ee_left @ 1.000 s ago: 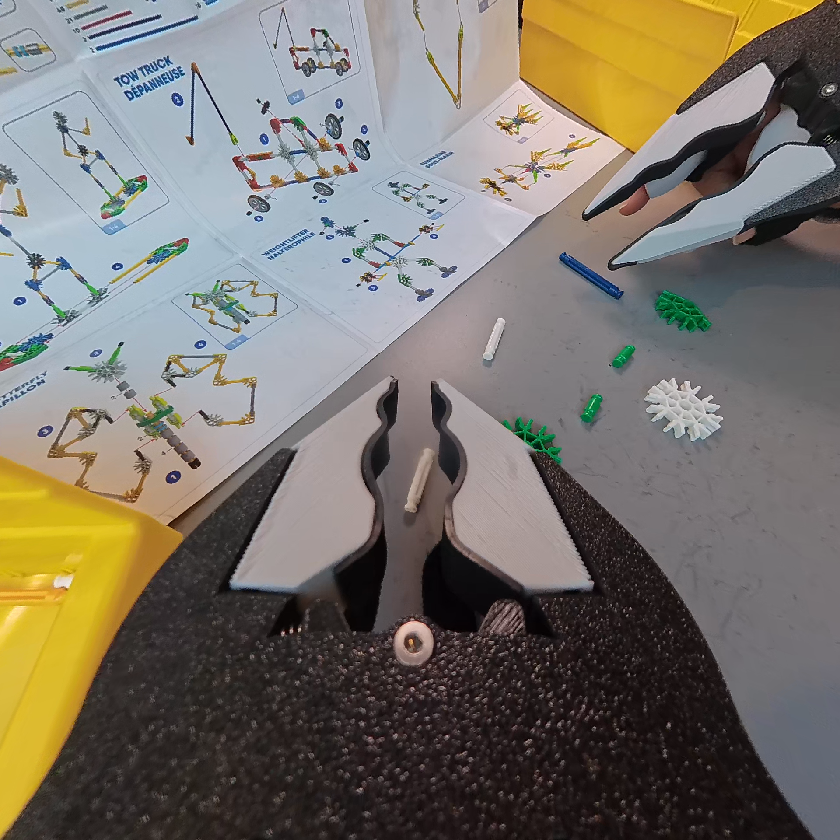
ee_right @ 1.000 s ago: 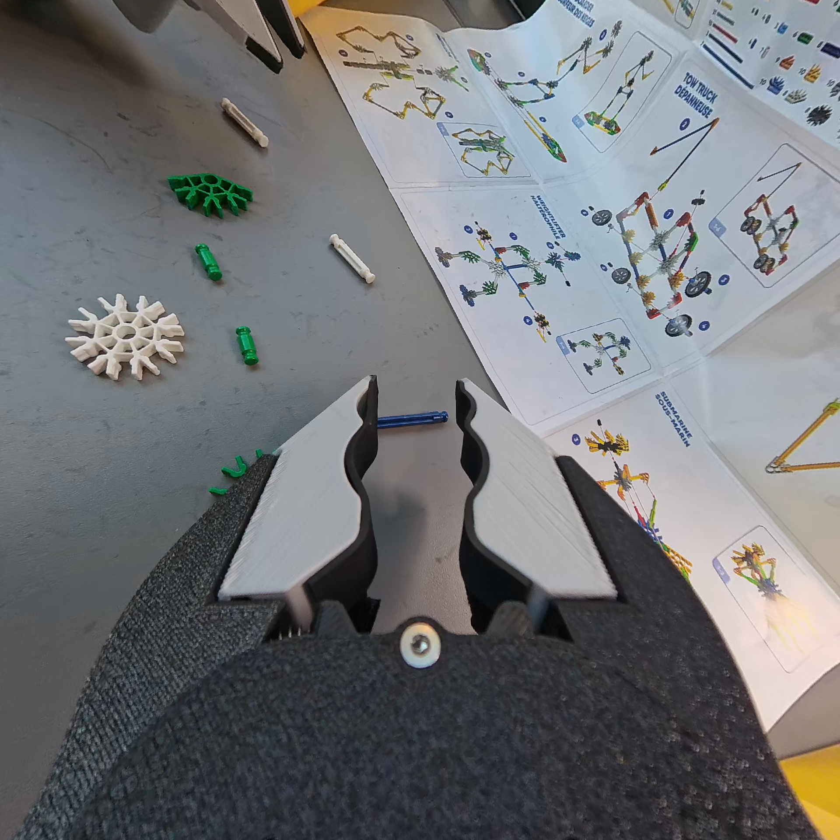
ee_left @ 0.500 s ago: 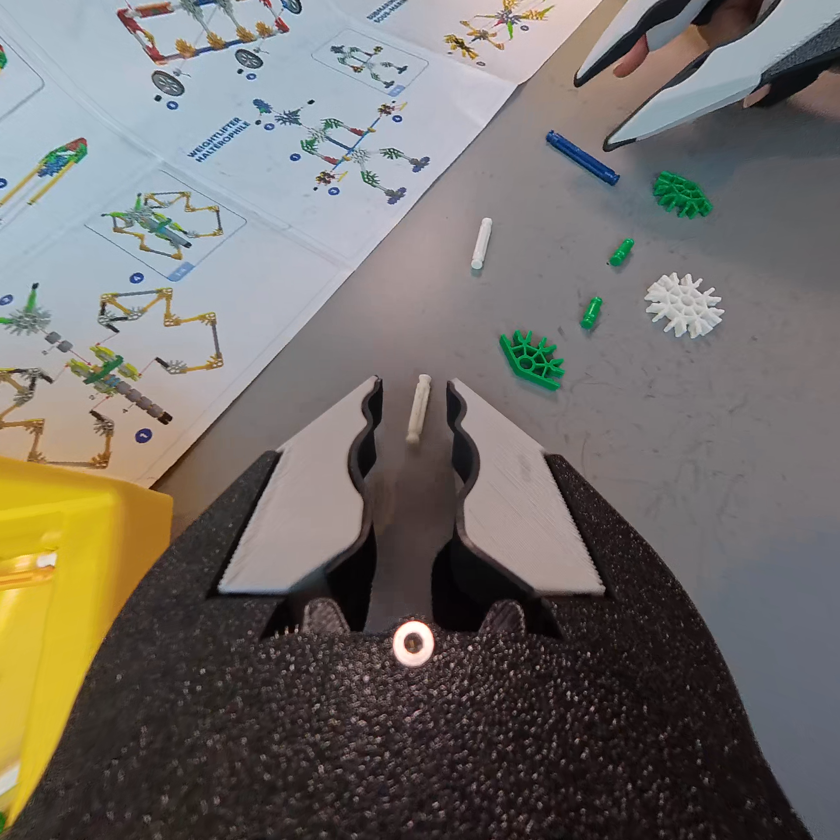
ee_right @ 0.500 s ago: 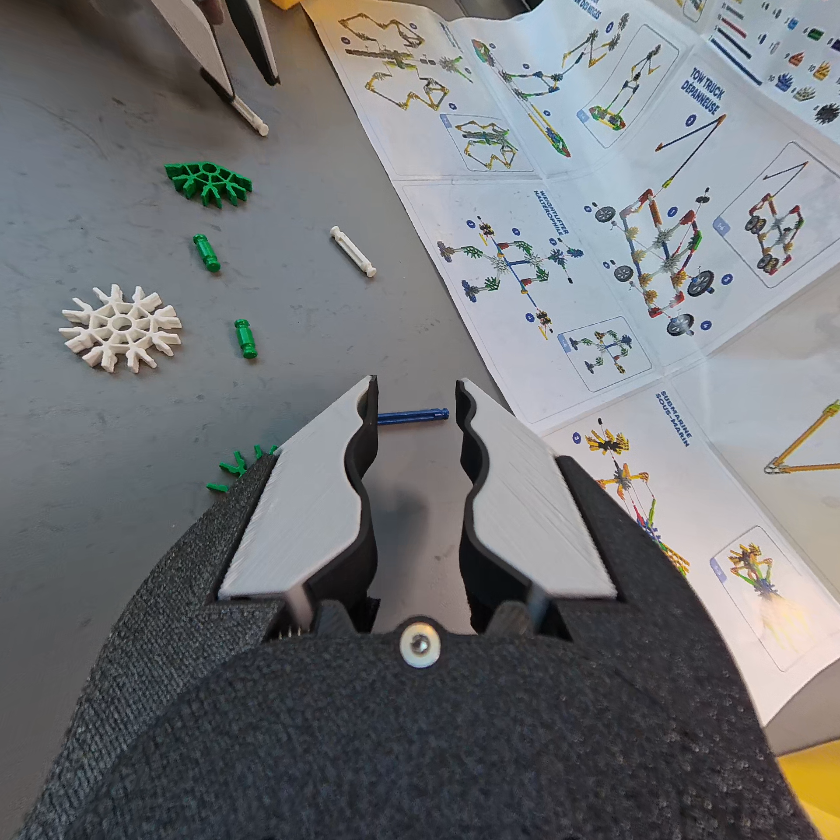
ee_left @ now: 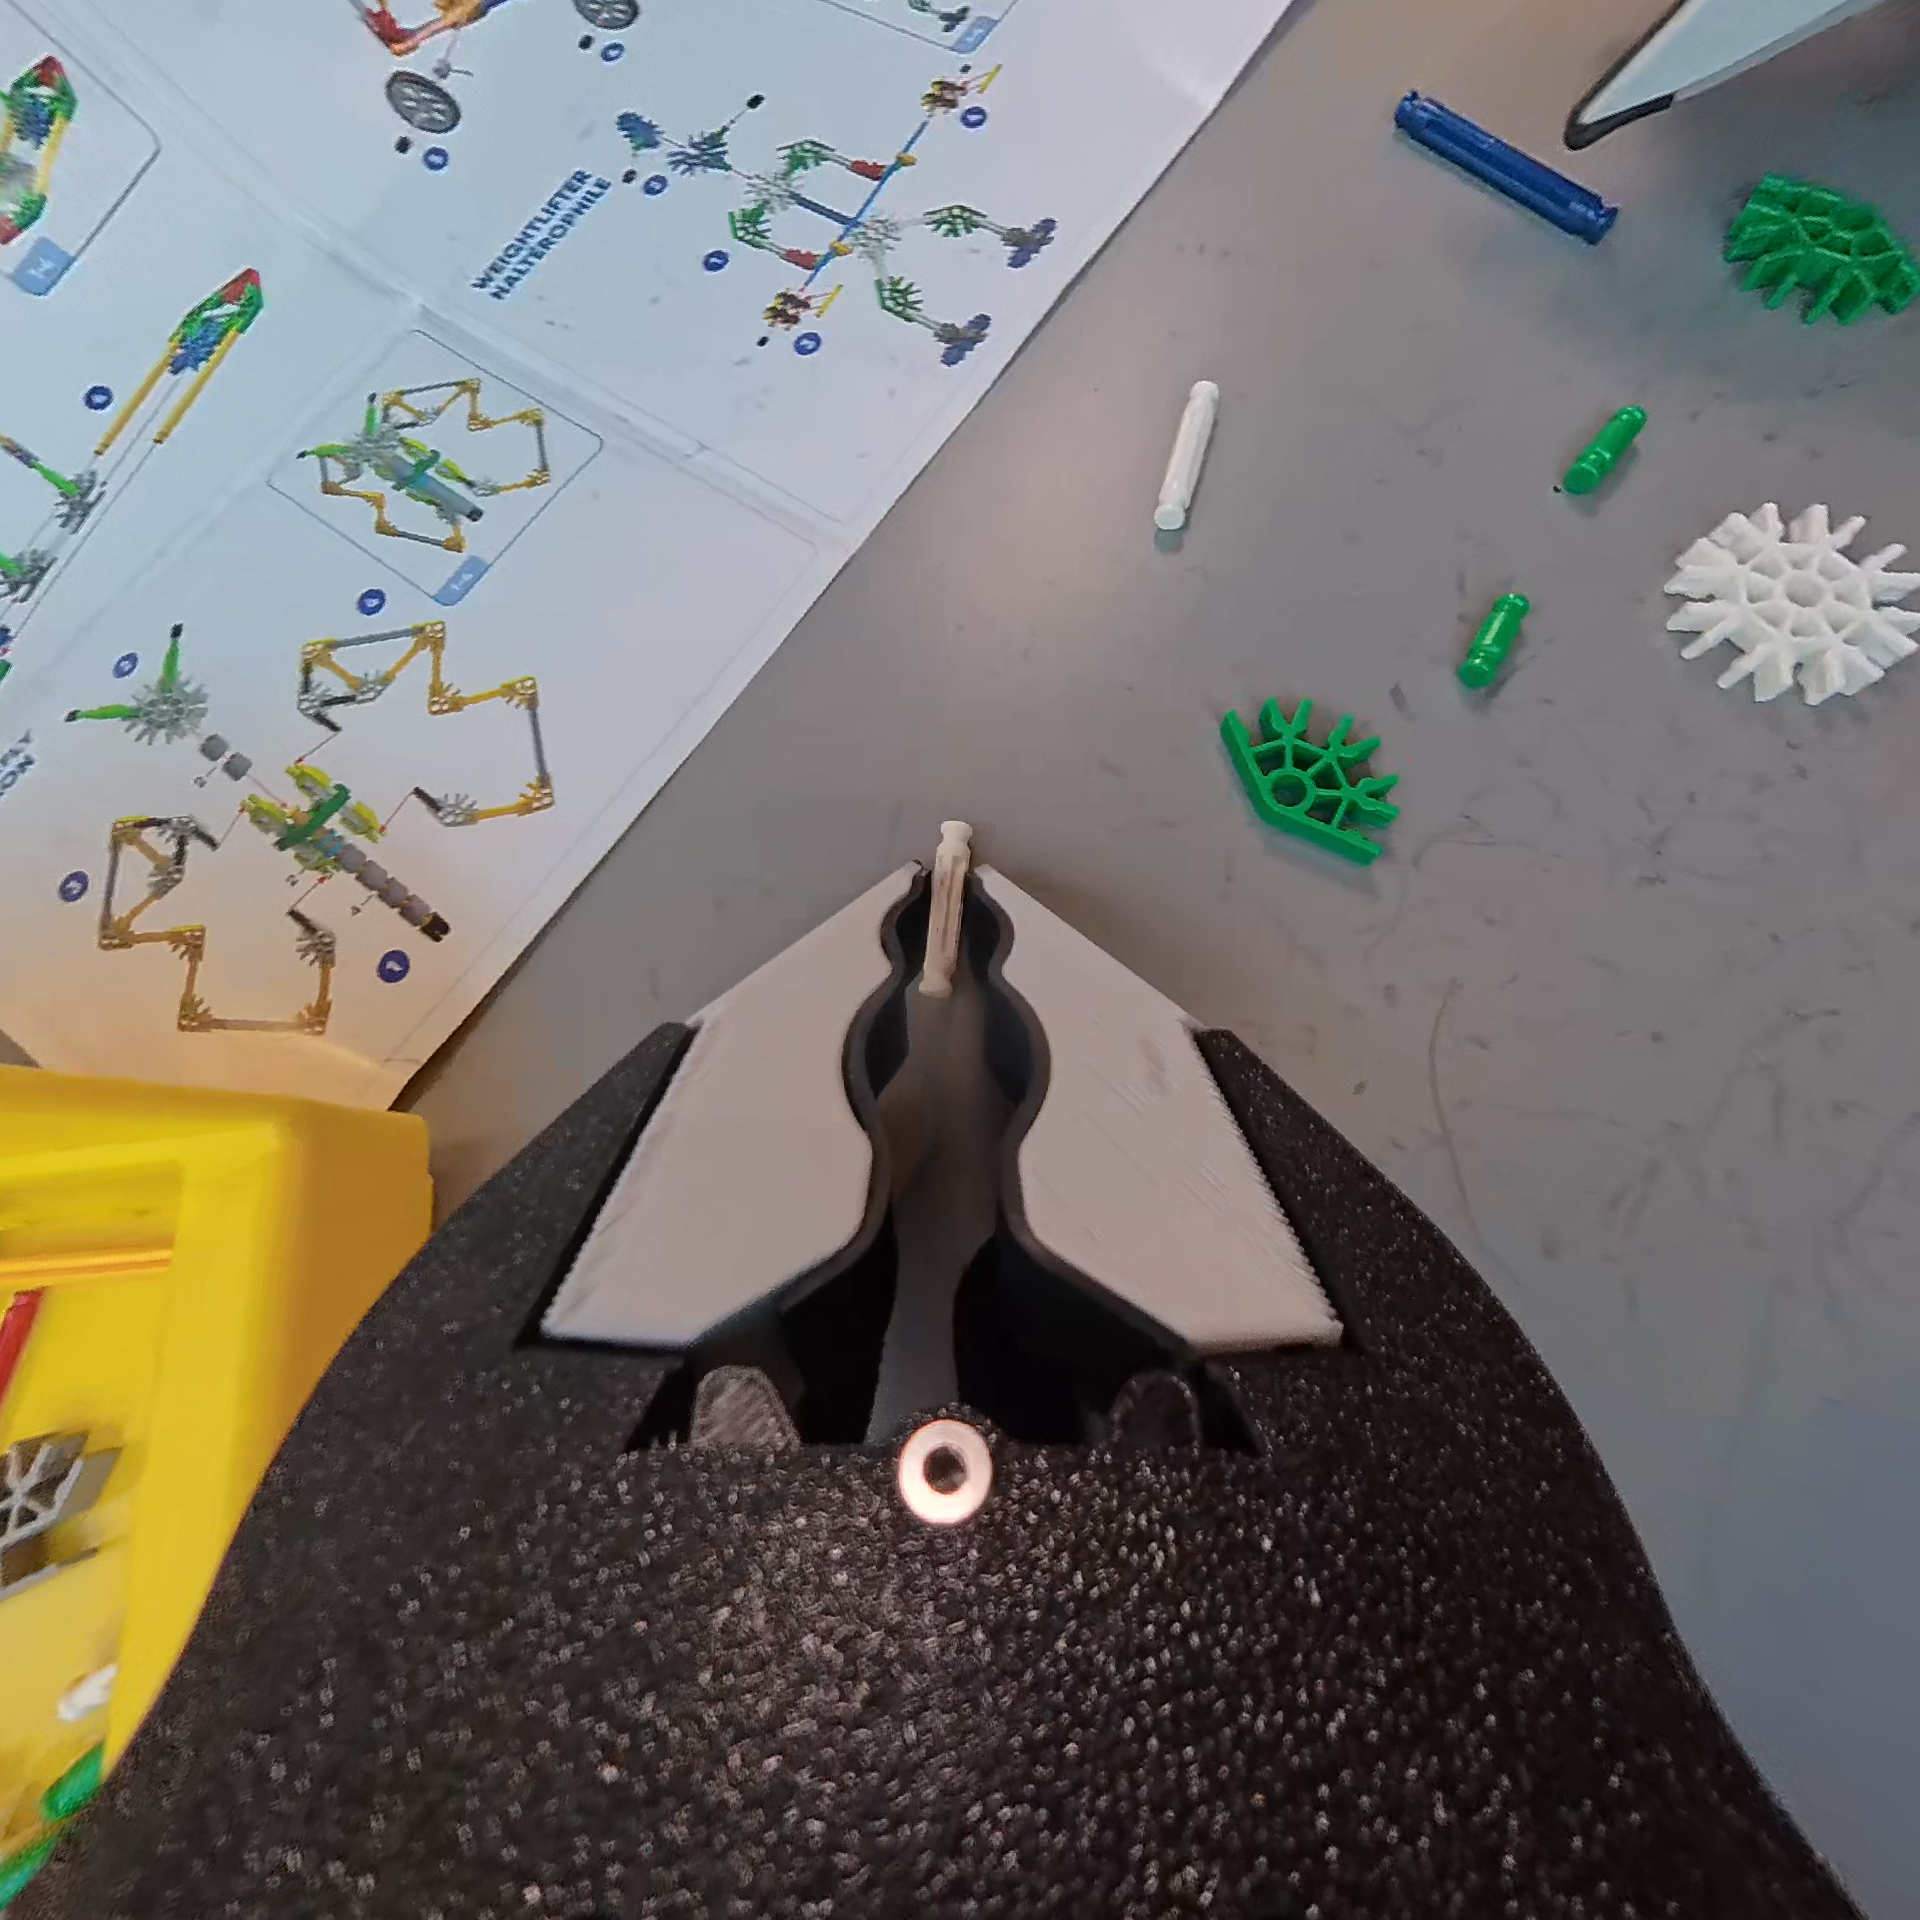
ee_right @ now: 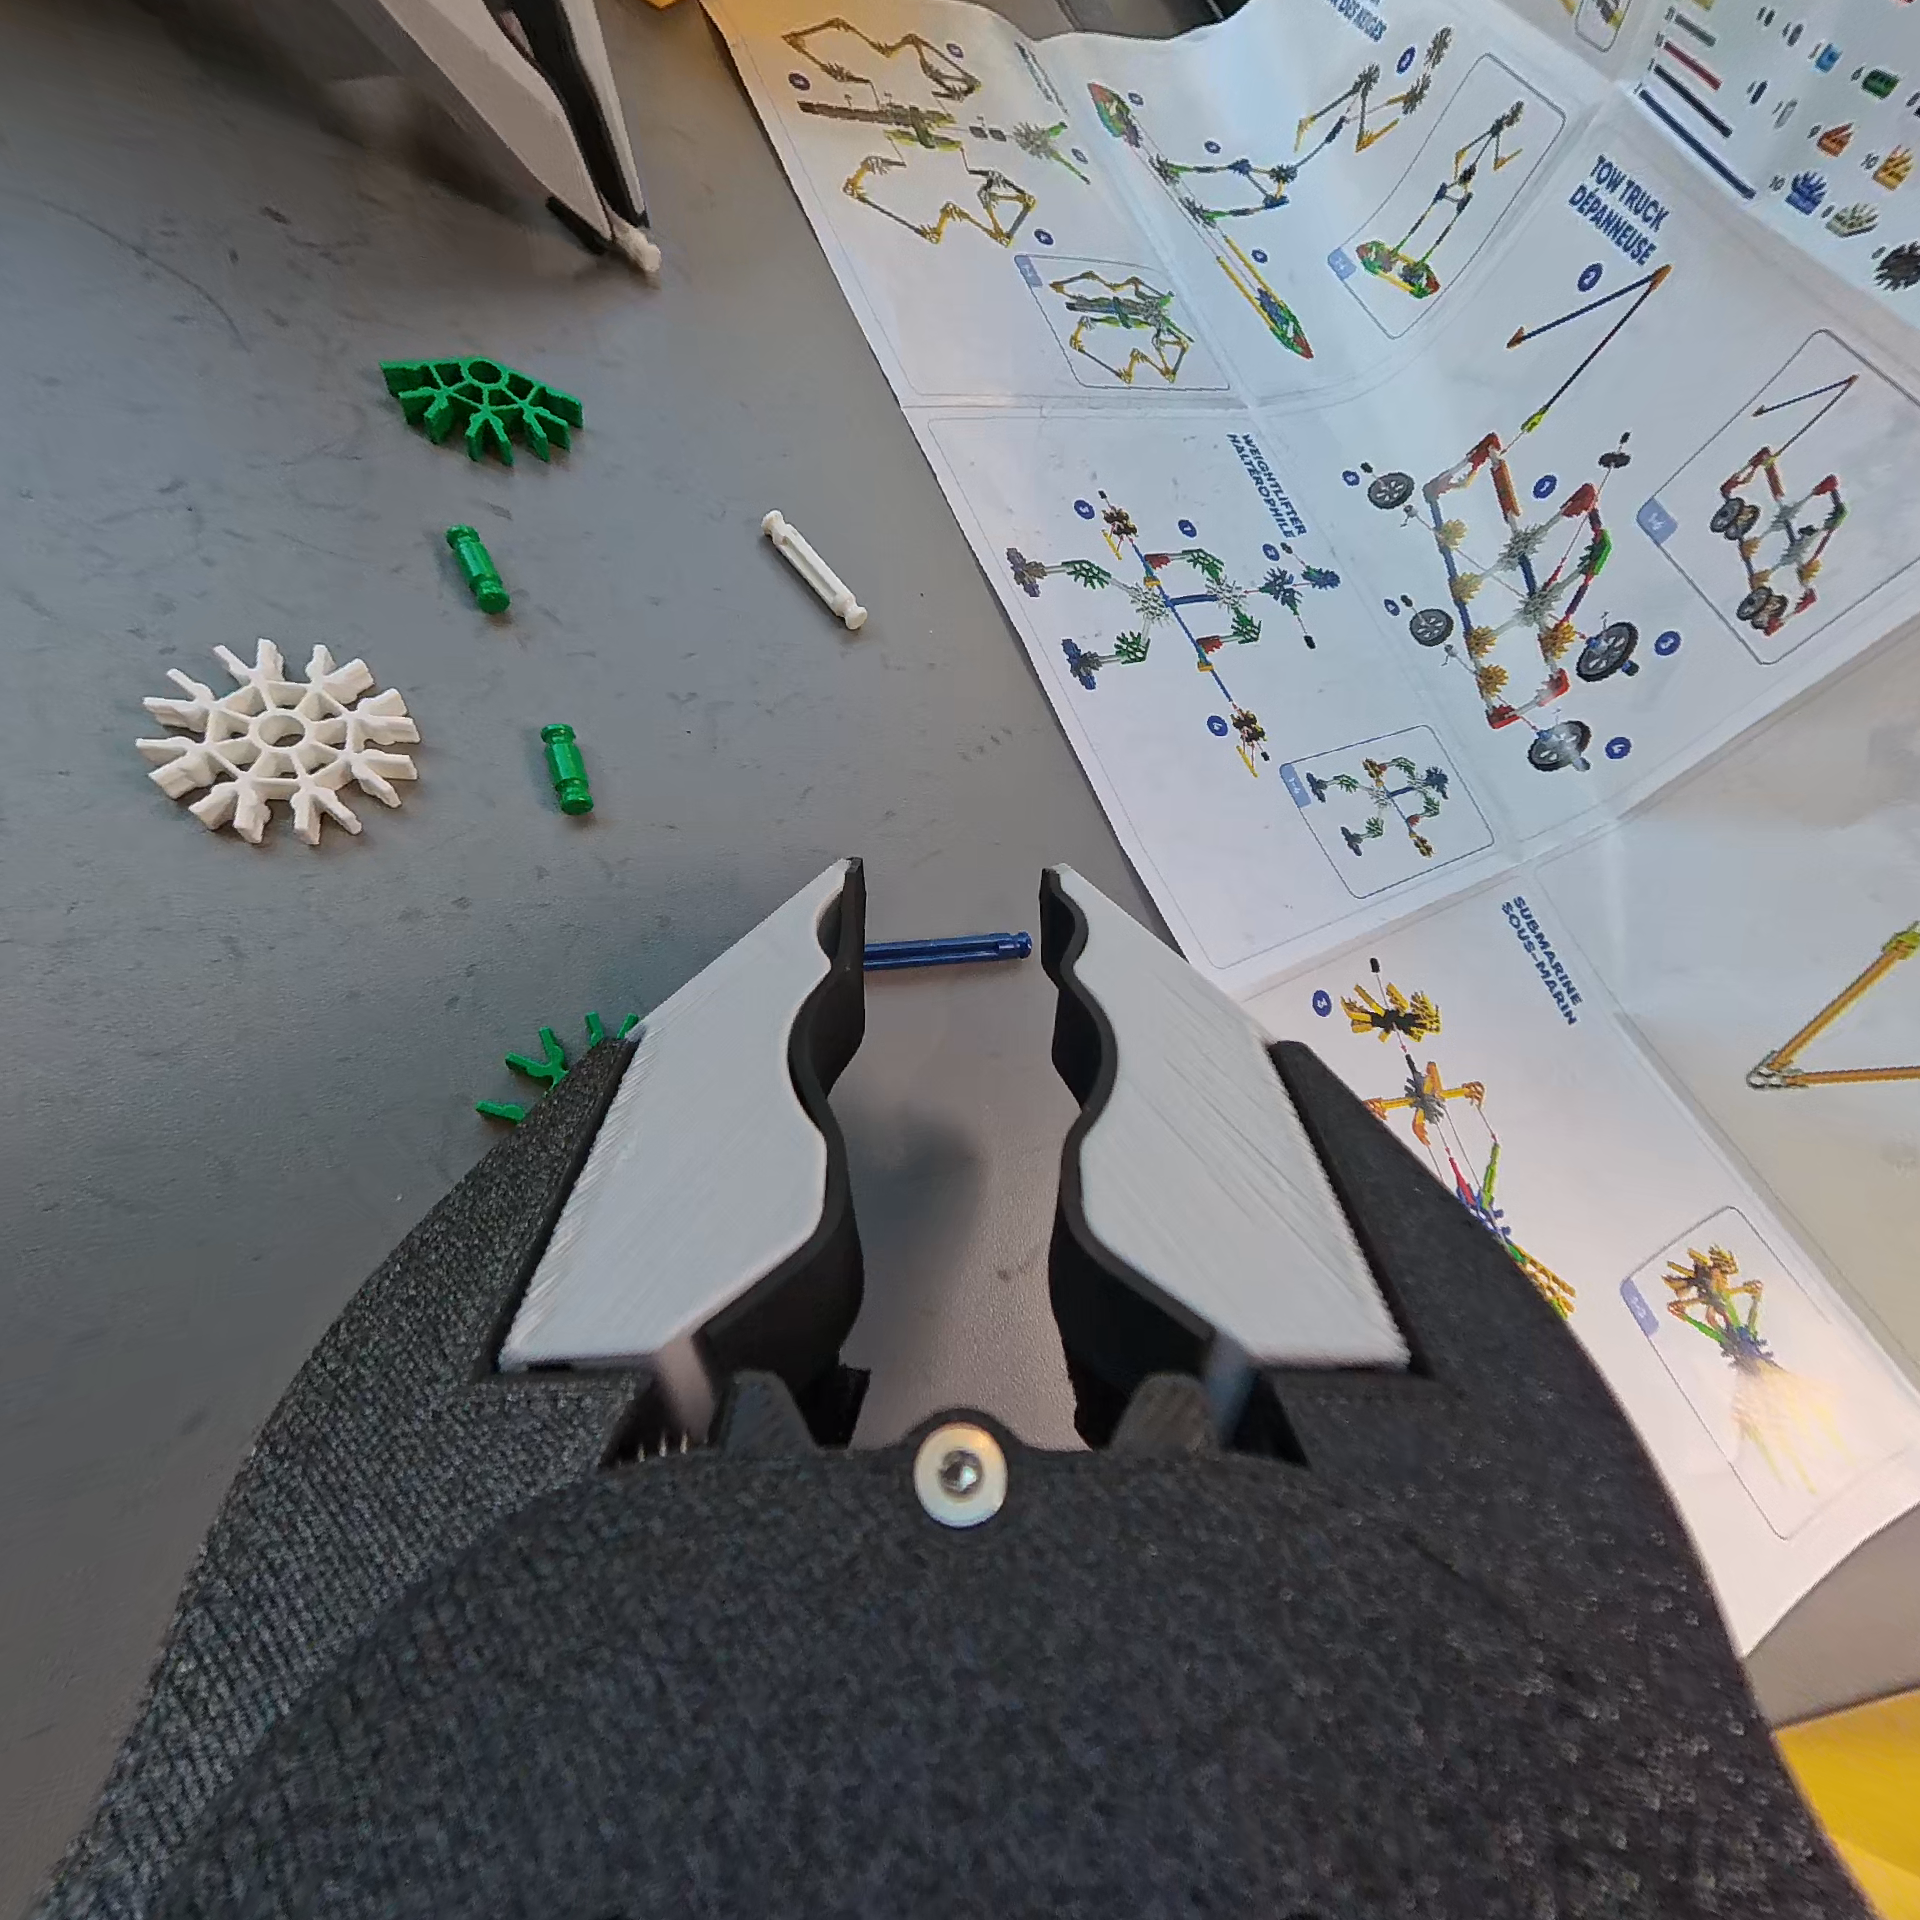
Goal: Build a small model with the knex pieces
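My left tool (ee_left: 948, 868) is closed on a short white rod (ee_left: 945, 914), pinched between the tips, its knobbed end projecting just beyond them; the other end lies in the gap between the jaws. From the right wrist view the same tool (ee_right: 613, 223) appears at upper left with the rod's end (ee_right: 642, 249) showing at its tips, low over the grey table (ee_left: 1558, 1143).

My right tool (ee_right: 951, 883) stands open, holding nothing. A blue rod (ee_right: 945, 951) lies crosswise on the table just beyond its tips, one end hidden behind the left finger. In the left wrist view this blue rod (ee_left: 1501, 166) lies just beside one fingertip of the right tool (ee_left: 1662, 73).

Loose parts on the table between the tools: a second white rod (ee_left: 1184, 455), two short green rods (ee_left: 1603, 449) (ee_left: 1493, 641), a white snowflake-shaped connector (ee_left: 1797, 603), a green fan-shaped connector (ee_left: 1311, 784) near the left tool, and another green fan-shaped connector (ee_left: 1823, 260) just beside the blue rod.

An unfolded instruction sheet (ee_left: 416, 416) with coloured model diagrams lies flat along one side of the table. A yellow bin (ee_left: 208, 1247) sits at the left of my left tool, touching the sheet's corner; its contents are blurred.
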{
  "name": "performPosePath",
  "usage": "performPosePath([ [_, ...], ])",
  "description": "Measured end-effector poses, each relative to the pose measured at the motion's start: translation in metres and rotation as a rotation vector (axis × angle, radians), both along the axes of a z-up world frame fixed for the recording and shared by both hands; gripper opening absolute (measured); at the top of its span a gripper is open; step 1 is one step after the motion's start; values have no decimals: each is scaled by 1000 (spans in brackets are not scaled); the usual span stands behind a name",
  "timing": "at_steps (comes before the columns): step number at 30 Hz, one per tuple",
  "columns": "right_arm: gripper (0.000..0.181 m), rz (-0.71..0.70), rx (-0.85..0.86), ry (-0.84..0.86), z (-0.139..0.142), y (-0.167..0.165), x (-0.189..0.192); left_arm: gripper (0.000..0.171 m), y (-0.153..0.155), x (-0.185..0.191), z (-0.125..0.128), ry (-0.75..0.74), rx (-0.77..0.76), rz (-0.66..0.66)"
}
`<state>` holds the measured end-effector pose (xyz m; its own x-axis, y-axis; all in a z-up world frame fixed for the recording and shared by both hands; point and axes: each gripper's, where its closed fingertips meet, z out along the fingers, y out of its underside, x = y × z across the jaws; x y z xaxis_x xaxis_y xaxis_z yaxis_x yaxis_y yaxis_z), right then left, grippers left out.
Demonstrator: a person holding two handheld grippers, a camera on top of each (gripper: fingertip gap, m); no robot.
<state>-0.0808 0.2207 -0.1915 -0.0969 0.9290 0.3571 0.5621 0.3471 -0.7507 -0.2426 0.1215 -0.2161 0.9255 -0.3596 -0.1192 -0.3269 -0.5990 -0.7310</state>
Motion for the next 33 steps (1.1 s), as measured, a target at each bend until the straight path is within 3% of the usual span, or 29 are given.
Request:
performPosePath([
  [3, 32, -1, -2, -1, 0, 0, 0, 20, 4, 4, 12, -45, 58, 4],
  [7, 32, -1, -9, -2, 0, 0, 1, 29, -4, 45, 27, -202, 83, -177],
  [13, 33, 9, -62, 21, 5, -1, 3, 44, -16, 65, 3, -142, -23, -299],
  [15, 34, 18, -95, 22, 6, -2, 5, 39, -18, 69, -1, -115, -34, -320],
  [17, 34, 23, -117, 24, 7, -4, 5, 20, -19, 72, -2, -105, -31, -331],
  [19, 35, 29, -131, 27, 8, -5, 5, 12, -20, 74, -2, -105, -31, -345],
  [33, 35, 84, -139, 22, 8, -19, 3, 1, -20, 74, -2, -121, -41, -335],
])
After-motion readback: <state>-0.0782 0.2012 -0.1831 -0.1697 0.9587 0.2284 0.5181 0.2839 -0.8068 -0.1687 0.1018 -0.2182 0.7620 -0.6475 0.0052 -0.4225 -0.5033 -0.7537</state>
